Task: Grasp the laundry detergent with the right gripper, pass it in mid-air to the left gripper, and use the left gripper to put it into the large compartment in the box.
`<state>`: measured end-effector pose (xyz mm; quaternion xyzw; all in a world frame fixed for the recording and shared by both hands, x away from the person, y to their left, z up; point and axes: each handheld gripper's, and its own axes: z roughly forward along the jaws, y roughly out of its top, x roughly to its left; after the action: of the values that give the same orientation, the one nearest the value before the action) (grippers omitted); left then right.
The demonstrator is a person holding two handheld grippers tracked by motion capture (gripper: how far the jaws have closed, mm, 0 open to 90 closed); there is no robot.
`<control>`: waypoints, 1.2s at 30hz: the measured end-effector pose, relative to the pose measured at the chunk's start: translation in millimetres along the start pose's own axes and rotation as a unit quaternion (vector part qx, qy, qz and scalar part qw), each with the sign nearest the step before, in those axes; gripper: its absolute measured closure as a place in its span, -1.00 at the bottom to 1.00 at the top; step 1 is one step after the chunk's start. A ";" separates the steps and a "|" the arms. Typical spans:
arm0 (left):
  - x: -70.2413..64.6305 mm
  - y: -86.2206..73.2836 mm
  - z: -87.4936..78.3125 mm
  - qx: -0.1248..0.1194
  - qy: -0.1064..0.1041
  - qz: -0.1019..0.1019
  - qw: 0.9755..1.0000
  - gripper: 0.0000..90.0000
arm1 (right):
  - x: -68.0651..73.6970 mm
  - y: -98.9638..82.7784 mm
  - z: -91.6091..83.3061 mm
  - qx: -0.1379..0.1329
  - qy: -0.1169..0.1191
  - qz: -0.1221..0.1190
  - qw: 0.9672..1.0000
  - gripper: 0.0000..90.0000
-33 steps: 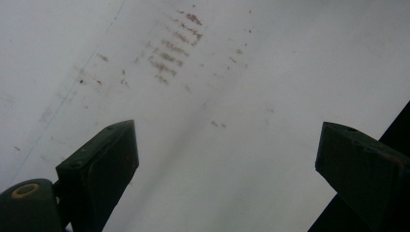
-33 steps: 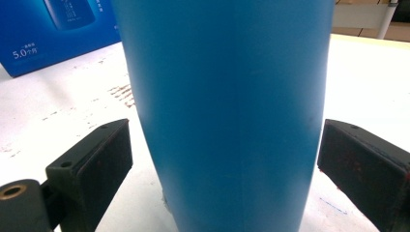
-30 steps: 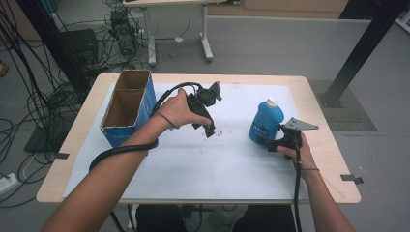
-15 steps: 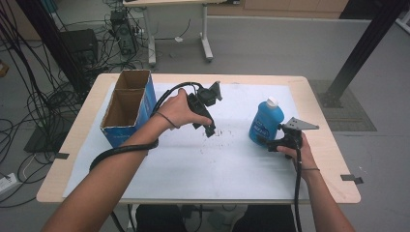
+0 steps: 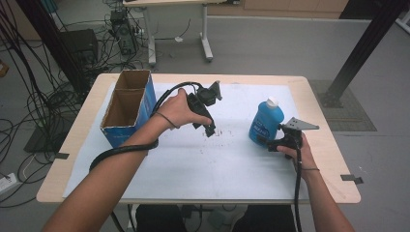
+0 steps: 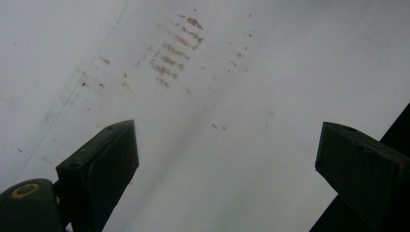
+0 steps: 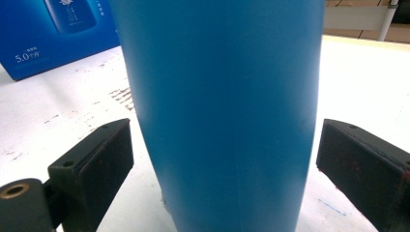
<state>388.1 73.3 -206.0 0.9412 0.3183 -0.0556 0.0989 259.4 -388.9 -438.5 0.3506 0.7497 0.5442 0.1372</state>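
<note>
The table (image 5: 319,145) carries a white sheet (image 5: 203,159) over most of its top, leaving bare wood along the rim; the sheet probably serves as a plain working field, and its middle is free, marked only by faint brownish scuffs (image 6: 169,58). At the far left corner stands an open blue cardboard box (image 5: 126,108) with two compartments, its mouth facing up, which looks like a place meant to receive things from above. It sits close to the left edge, so there is little room to pass on that side, and much more between it and the bottle.

The blue bottle (image 5: 265,122) with a white cap stands upright on the sheet toward the right, well apart from the box. The right gripper (image 5: 271,143) is level with the bottle's lower body, one jaw on each side of it. In the right gripper view the blue wall (image 7: 222,116) rises between the two black pads with a gap showing on both flanks, so the jaws stand wide and grip nothing yet; the placement reads as lining up for a squeeze around the waist, low enough to keep the bottle from tipping.

The left gripper (image 5: 211,129) hangs above the sheet's centre, pointing down at the scuffed patch, jaws spread wide with nothing between them, likely waiting clear of the route from bottle to box
</note>
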 end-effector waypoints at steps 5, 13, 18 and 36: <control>0.0 -0.1 0.8 0.001 -0.001 0.000 1.000 -0.81 | -1.2 0.0 1.0 0.001 0.005 -0.001 1.000 -0.77; 0.5 -1.2 0.8 0.000 -0.001 -0.002 1.000 -0.81 | -1.0 0.4 3.2 0.000 0.011 -0.006 1.000 -0.61; 0.4 -1.5 0.8 0.001 -0.003 -0.001 1.000 -0.81 | -0.1 0.5 4.8 0.000 0.013 -0.009 1.000 -0.50; 0.2 -0.8 0.9 0.000 -0.004 -0.001 1.000 -0.80 | 3.4 0.6 5.3 -0.001 -0.003 -0.013 1.000 -0.16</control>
<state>387.7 73.8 -207.0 0.9407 0.3189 -0.0591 0.0999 260.3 -382.7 -439.3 0.3422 0.7533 0.5423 0.1465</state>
